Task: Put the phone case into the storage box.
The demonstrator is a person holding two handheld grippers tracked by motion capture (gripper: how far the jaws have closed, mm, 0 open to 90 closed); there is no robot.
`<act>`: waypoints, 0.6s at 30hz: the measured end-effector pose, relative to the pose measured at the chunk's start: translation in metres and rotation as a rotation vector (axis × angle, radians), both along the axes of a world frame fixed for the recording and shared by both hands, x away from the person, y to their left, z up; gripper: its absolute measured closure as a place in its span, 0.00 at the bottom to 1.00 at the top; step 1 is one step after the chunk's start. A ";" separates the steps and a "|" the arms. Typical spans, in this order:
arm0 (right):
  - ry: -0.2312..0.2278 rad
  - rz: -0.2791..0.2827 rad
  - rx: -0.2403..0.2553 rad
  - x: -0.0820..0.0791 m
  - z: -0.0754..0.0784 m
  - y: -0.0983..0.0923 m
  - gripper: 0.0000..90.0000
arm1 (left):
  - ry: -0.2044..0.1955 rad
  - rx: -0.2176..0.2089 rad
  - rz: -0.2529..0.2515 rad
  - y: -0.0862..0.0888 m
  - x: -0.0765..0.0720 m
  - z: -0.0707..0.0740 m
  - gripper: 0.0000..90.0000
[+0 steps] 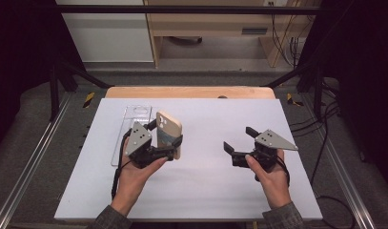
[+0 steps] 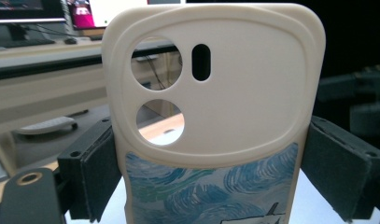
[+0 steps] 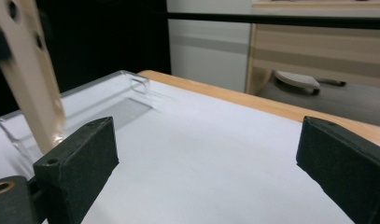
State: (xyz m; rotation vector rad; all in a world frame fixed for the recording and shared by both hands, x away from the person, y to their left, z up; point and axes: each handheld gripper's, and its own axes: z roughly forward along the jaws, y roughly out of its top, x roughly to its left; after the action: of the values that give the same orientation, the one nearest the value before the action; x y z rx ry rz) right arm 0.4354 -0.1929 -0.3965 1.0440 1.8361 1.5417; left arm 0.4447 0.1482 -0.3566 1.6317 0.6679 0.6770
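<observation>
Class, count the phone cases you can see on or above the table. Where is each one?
2. A cream case is clamped upright in the left hand-held gripper; a clear case lies flat on the table behind it.

Left tool [image 1: 168, 138] clamped, right tool [image 1: 239, 139] agape

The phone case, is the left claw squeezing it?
Touching. In the left gripper view both black pads press against the sides of the phone case, with no gap showing.
</observation>
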 end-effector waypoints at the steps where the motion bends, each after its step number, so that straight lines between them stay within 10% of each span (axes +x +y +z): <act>1: 0.002 -0.017 -0.010 0.000 -0.008 -0.004 0.06 | -0.009 -0.002 0.016 0.005 0.003 0.005 0.13; 18: 0.020 -0.149 -0.021 -0.004 -0.049 -0.033 0.06 | -0.063 0.022 0.149 0.051 0.028 0.033 0.13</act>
State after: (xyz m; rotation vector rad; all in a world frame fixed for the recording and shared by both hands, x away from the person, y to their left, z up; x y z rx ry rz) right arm 0.4310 -0.2259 -0.4457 1.1624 1.7425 1.4264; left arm 0.4730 0.1987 -0.3231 1.5851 0.7433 0.8430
